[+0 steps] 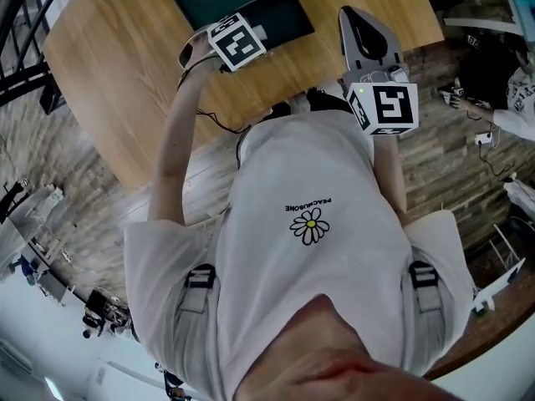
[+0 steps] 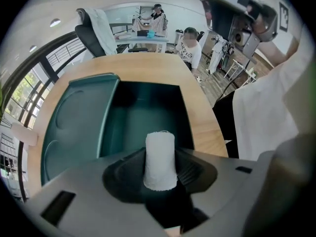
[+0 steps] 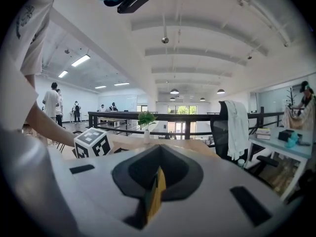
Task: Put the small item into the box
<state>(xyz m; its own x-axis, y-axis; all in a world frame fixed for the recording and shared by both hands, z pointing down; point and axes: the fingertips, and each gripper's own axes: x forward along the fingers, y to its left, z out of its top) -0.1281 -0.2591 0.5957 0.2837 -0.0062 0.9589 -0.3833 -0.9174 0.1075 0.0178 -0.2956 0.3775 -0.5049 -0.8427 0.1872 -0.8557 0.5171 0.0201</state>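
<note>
left gripper (image 2: 161, 182): jaws part-way apart and clamped on a small white roll (image 2: 160, 154), one pad on each side of it
white roll: a short cylinder with a rough cloth-like surface, standing along the line of the jaws; its lower end is gripped between the pads and its free end sticks out past the fingertips
roll against the box: in the left gripper view the free end shows against the open hollow of the dark green box (image 2: 143, 110), over the near part of the hollow; whether the tip is below the rim cannot be told
box: open and rectangular, inside bare, sitting on the wooden table (image 2: 200, 110)
lid (image 2: 79, 122): same dark green, lying flat and open along the box's left side in the left gripper view, touching it
left gripper from the head view: its marker cube (image 1: 238, 42) sits over the box's near edge, with the gripper aimed steeply down
right gripper (image 3: 155, 191): jaws pressed together with only a thin yellow pad edge showing between them, nothing held
right gripper, place: held level above the table's near corner, well apart from the box, to the right of the left gripper in the head view
person: white t-shirt (image 1: 318, 249) with a daisy print
</note>
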